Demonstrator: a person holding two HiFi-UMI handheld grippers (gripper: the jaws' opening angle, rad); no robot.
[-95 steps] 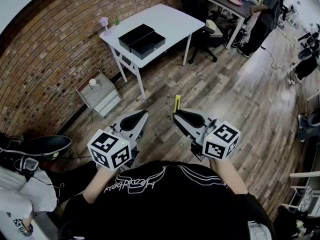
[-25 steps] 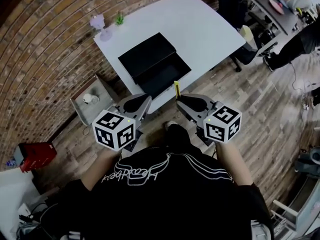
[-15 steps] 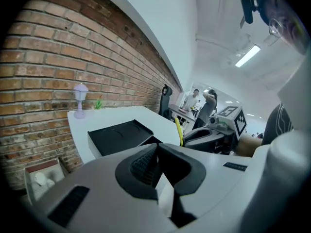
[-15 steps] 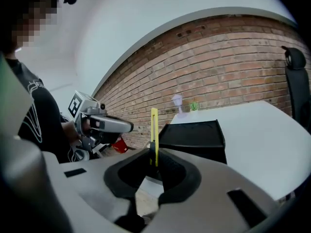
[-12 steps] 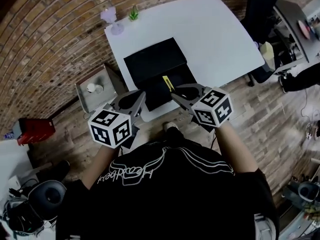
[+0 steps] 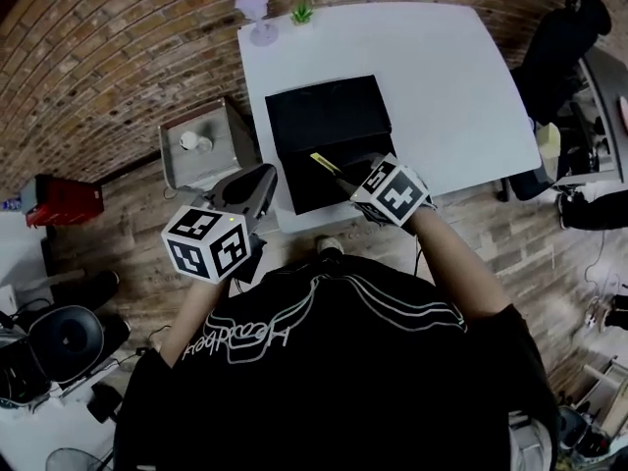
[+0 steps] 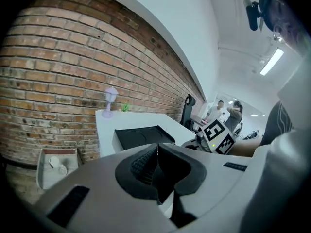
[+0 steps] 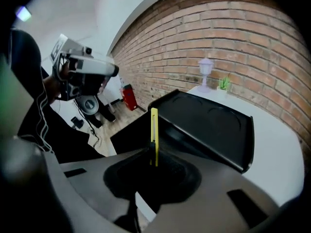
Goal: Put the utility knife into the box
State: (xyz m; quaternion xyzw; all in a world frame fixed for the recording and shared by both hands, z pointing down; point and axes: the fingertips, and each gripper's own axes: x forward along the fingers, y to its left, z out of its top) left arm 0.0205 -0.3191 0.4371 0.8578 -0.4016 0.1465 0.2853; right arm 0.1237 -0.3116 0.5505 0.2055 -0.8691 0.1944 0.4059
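An open black box (image 6: 329,126) lies on the white table (image 6: 442,77), its lid (image 6: 327,111) folded toward the wall and its tray (image 6: 314,192) toward me. My right gripper (image 6: 345,179) is shut on the yellow utility knife (image 6: 323,162), which points out over the tray. In the right gripper view the knife (image 8: 154,127) stands upright between the jaws, in front of the lid (image 8: 209,125). My left gripper (image 6: 263,176) hangs shut and empty at the table's near left corner. Its pads (image 7: 146,165) meet in the left gripper view, with the box (image 7: 141,136) beyond.
A purple lamp (image 6: 256,14) and a small green plant (image 6: 302,10) stand at the table's far edge by the brick wall. A grey crate (image 6: 201,145) sits left of the table, a red box (image 6: 59,200) on the floor, an office chair (image 6: 559,52) to the right.
I have come up to the table. The right gripper has carried the knife forward and left, out over the box tray. The left gripper has stayed shut near the table edge.
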